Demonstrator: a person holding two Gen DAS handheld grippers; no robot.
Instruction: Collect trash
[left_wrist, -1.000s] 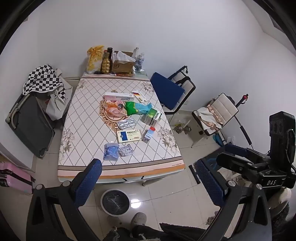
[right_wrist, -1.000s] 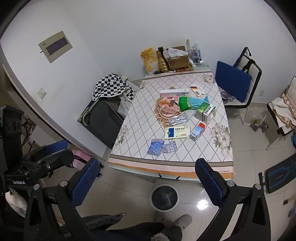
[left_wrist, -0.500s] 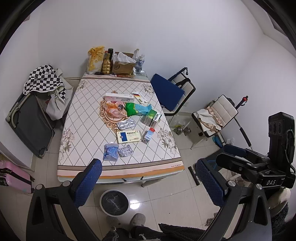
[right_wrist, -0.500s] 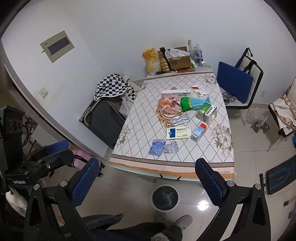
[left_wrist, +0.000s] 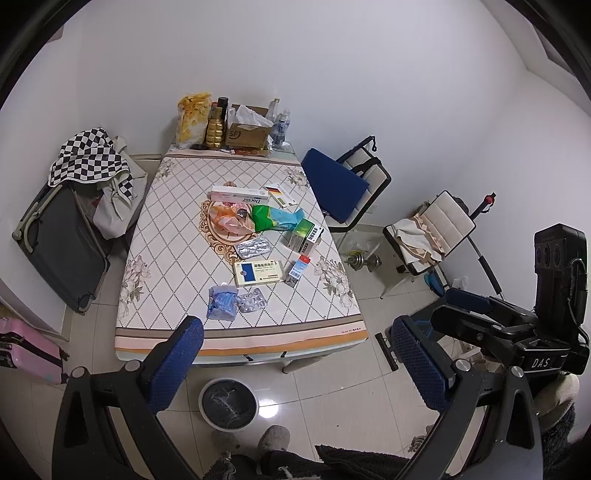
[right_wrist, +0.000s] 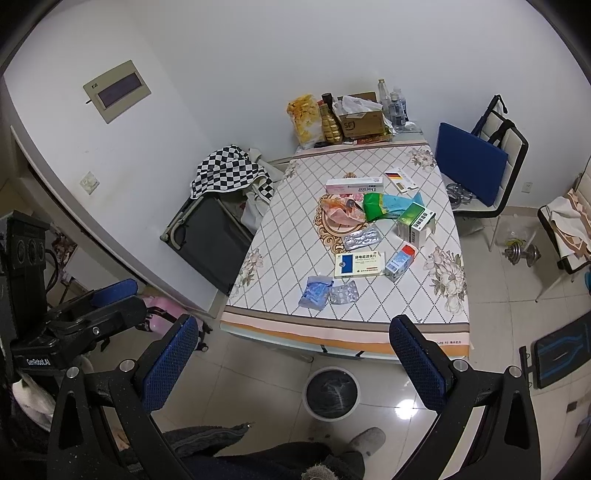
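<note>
Trash lies on the patterned table (left_wrist: 166, 236) (right_wrist: 280, 236): a blue wrapper (left_wrist: 221, 302) (right_wrist: 315, 291), blister packs (left_wrist: 252, 300) (right_wrist: 343, 293), a white and blue box (left_wrist: 259, 273) (right_wrist: 360, 264), a green box (left_wrist: 305, 234) (right_wrist: 415, 220), a green bag (left_wrist: 275, 218) (right_wrist: 384, 205) and orange wrappers (left_wrist: 227, 221) (right_wrist: 340, 212). A round bin (left_wrist: 228, 404) (right_wrist: 331, 393) stands on the floor before the table. My left gripper (left_wrist: 299, 365) and right gripper (right_wrist: 295, 363) are open and empty, held high and well back from the table.
A carton, bottles and a snack bag (left_wrist: 192, 118) crowd the table's far end. A grey suitcase (left_wrist: 59, 243) with checkered cloth leans at the left. Chairs (left_wrist: 347, 184) and a dumbbell (left_wrist: 364, 261) stand at the right. A pink case (left_wrist: 26, 350) lies near left.
Both views have drifted slightly; the table sits a little higher in the frames. Both grippers stay open and nothing on the table has moved.
</note>
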